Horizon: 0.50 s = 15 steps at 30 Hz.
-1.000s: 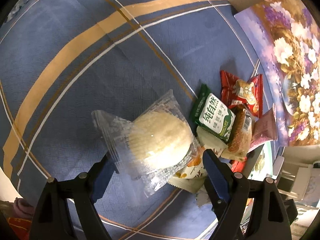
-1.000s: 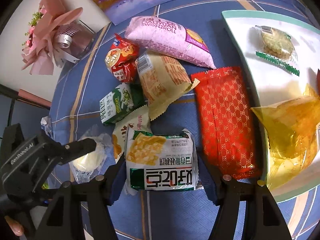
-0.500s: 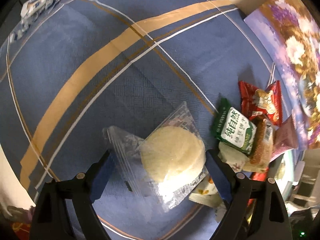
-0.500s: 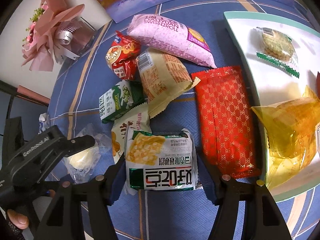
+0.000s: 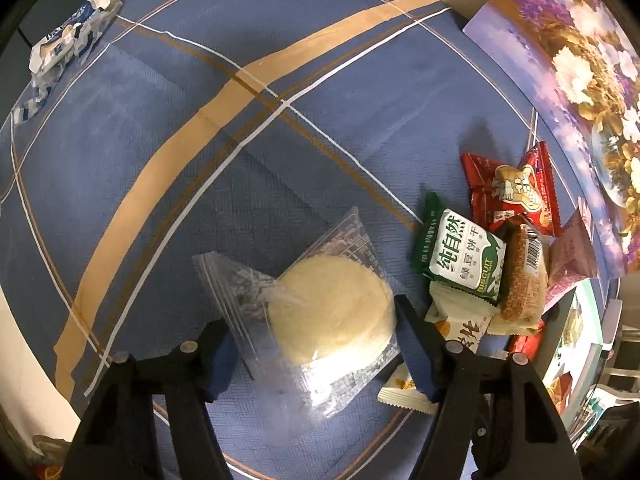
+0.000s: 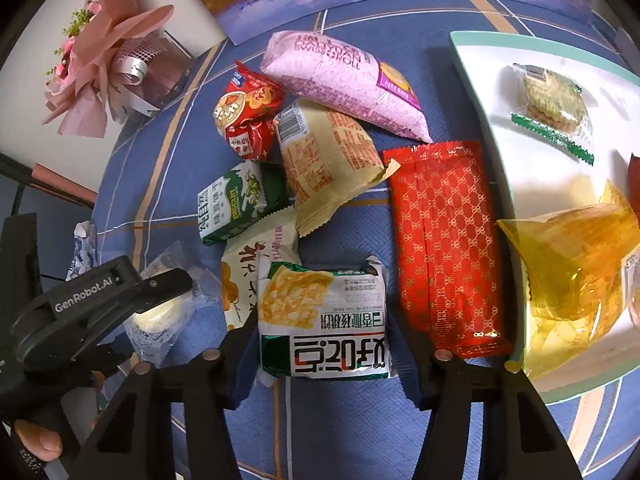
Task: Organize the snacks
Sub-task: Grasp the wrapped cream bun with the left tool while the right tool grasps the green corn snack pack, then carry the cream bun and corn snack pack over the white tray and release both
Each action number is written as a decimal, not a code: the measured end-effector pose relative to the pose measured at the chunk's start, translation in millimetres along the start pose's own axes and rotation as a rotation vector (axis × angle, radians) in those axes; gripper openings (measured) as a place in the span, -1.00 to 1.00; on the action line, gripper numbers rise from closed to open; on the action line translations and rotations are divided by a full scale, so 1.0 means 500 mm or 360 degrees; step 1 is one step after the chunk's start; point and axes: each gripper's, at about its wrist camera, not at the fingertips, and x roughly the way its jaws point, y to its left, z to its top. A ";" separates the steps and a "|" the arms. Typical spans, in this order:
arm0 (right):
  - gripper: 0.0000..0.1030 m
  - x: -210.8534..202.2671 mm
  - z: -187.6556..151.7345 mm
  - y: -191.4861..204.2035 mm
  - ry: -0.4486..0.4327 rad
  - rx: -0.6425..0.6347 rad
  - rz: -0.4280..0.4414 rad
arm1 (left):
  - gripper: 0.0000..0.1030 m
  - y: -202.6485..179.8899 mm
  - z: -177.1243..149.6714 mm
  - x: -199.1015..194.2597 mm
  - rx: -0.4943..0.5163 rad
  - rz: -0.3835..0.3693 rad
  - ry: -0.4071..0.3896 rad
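Blue checked cloth covers the tabletop, with a flowered mat along its far edge and a white tray off to the right that already carries a few wrapped snacks. Between them lies the loose pile: a pink swiss-roll bag, a long red packet, a tan wrapper, a green biscuit pack and a small red pouch.

Both pairs of jaws were spread wide a second ago; both are closing now. The left gripper has drawn in around the round pale cake in its clear wrapper; the right-hand pad is touching the cake's edge, the other only at the loose film, so the pinch is not yet firm. The right gripper is narrowing on the green-and-white cracker pack, which lies flat between its fingers just beside the red packet, and looks all but gripped.

Judging by this, two picks are starting at once, probably bound for the tray.
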 end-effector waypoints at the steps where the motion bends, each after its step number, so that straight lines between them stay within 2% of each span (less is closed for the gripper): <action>1: 0.16 -0.003 0.001 -0.001 -0.0007 0.0010 0.0001 | 0.37 -0.008 -0.001 0.001 -0.0007 -0.0005 -0.0005; 10: 0.15 -0.061 0.016 -0.001 -0.0127 0.0039 0.0073 | 0.37 -0.018 -0.018 -0.084 -0.0013 -0.0075 -0.0126; 15: 0.15 -0.091 0.021 0.001 -0.0196 0.0004 0.0047 | 0.37 -0.033 -0.024 -0.124 0.0009 -0.0116 -0.0201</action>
